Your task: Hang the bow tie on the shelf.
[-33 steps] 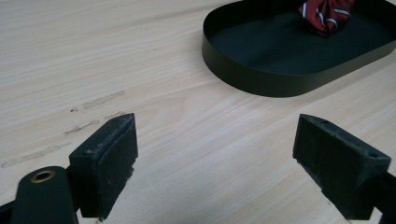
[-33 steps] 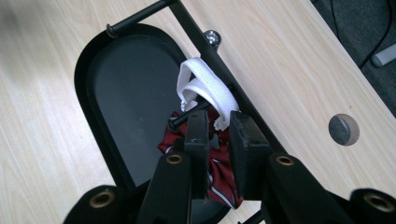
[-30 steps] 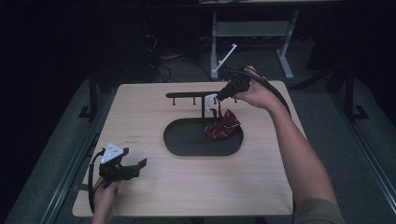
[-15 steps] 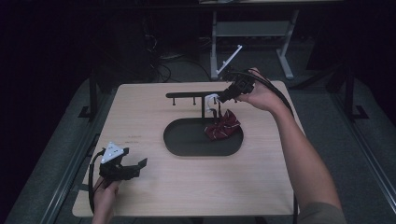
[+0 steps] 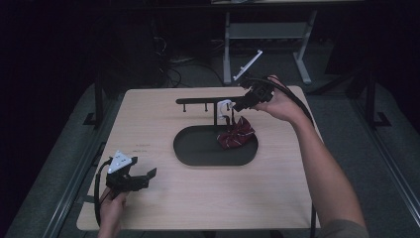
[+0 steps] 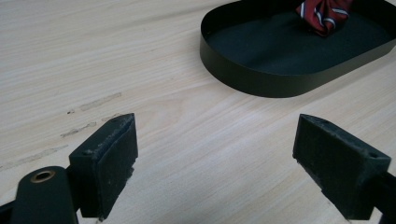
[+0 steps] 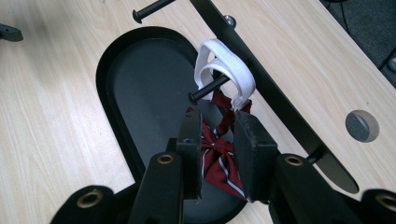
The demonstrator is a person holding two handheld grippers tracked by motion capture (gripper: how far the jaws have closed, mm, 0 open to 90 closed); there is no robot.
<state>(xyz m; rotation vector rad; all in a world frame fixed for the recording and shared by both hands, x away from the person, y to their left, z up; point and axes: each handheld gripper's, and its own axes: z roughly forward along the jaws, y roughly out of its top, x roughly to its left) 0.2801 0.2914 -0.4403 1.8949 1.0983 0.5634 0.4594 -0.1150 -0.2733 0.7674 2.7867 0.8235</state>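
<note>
A red striped bow tie [image 5: 236, 138] is lying in the black oval tray [image 5: 198, 151]'s right end, its white strap [image 7: 227, 70] looped over a rack peg [image 7: 208, 88]. The right gripper [image 7: 217, 135] is hovering narrowly parted above it; the left gripper [image 6: 215, 154] is gaping wide.

Dark red bow tie [image 7: 215, 150] with white-and-navy stripes; white elastic band [image 7: 227, 70]; black oval tray [image 5: 198, 148]; pale wood-grain table [image 5: 148, 124]

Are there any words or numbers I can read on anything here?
No readable words or numbers.
Table: small dark marks near the left tool, too blurred to read.
Red striped bow tie, its white band, black tray and right tool: no writing.
</note>
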